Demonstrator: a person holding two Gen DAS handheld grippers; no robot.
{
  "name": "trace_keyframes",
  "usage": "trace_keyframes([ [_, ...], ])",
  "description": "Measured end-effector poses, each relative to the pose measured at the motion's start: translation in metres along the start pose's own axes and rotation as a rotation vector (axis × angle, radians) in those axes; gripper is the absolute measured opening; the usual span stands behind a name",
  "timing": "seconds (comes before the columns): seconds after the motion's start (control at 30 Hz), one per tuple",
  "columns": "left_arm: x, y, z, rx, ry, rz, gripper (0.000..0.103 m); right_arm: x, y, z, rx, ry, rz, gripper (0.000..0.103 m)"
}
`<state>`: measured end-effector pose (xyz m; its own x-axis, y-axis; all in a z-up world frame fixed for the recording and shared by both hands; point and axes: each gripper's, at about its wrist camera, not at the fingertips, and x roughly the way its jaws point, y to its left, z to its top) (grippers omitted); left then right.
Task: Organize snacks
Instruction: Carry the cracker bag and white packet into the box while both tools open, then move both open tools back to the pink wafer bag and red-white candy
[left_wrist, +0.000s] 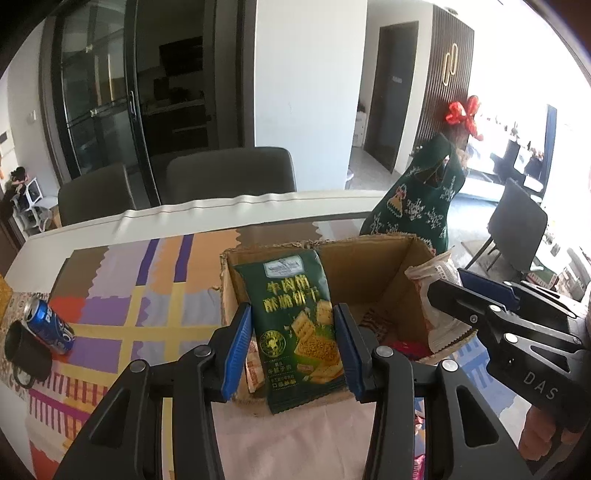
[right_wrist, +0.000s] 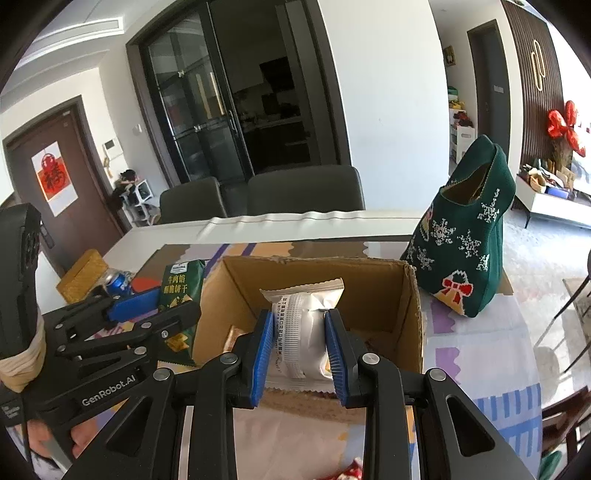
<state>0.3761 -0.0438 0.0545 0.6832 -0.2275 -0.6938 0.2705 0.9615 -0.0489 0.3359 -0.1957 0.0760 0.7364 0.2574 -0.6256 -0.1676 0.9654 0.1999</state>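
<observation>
My left gripper (left_wrist: 291, 347) is shut on a dark green cracker packet (left_wrist: 299, 325), held upright over the near left part of an open cardboard box (left_wrist: 399, 273). My right gripper (right_wrist: 300, 350) is shut on a white snack packet (right_wrist: 304, 332), held over the same box (right_wrist: 369, 291). In the left wrist view the right gripper (left_wrist: 448, 295) comes in from the right with the white packet (left_wrist: 439, 280). In the right wrist view the left gripper (right_wrist: 147, 306) and the green packet (right_wrist: 181, 291) are at the left. Several snack packets lie in the box bottom (left_wrist: 391, 332).
A Pepsi can (left_wrist: 50, 325) lies on its side by a dark mug (left_wrist: 24, 350) at the left of the patterned tablecloth. A green Christmas knit bag (right_wrist: 469, 251) stands right of the box. A woven yellow box (right_wrist: 79, 277) sits far left. Chairs stand behind the table.
</observation>
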Motion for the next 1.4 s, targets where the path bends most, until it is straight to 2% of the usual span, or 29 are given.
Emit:
trace_keyframes([
  [0.07, 0.003, -0.001, 0.001, 0.003, 0.006, 0.02, 0.049, 0.006, -0.003, 0.002, 0.0, 0.01, -0.014, 0.033],
  [0.13, 0.0, -0.001, -0.001, 0.001, -0.006, 0.023, 0.061, 0.009, -0.006, 0.002, 0.001, 0.019, -0.03, 0.041],
  [0.33, -0.014, -0.008, -0.018, 0.024, -0.019, 0.028, 0.063, -0.002, -0.01, -0.008, 0.01, 0.012, -0.032, 0.042],
  [0.53, -0.029, -0.021, -0.039, 0.053, -0.019, -0.008, 0.065, -0.02, -0.007, -0.027, -0.015, 0.009, -0.025, 0.043],
  [0.63, -0.036, -0.028, -0.05, 0.06, -0.02, -0.026, 0.067, -0.033, -0.007, -0.04, -0.027, 0.006, -0.03, 0.049],
  [0.83, -0.046, -0.047, -0.074, 0.088, -0.01, -0.054, 0.07, -0.051, -0.013, -0.067, -0.032, 0.011, -0.047, 0.049],
  [1.17, -0.039, -0.076, -0.116, 0.102, 0.077, -0.119, 0.076, -0.07, -0.032, -0.112, 0.004, 0.056, -0.084, 0.056],
  [1.23, -0.037, -0.081, -0.123, 0.111, 0.089, -0.123, 0.081, -0.072, -0.036, -0.12, 0.012, 0.066, -0.091, 0.06],
  [1.4, -0.03, -0.097, -0.139, 0.137, 0.128, -0.133, 0.087, -0.075, -0.048, -0.142, 0.043, 0.099, -0.11, 0.061],
])
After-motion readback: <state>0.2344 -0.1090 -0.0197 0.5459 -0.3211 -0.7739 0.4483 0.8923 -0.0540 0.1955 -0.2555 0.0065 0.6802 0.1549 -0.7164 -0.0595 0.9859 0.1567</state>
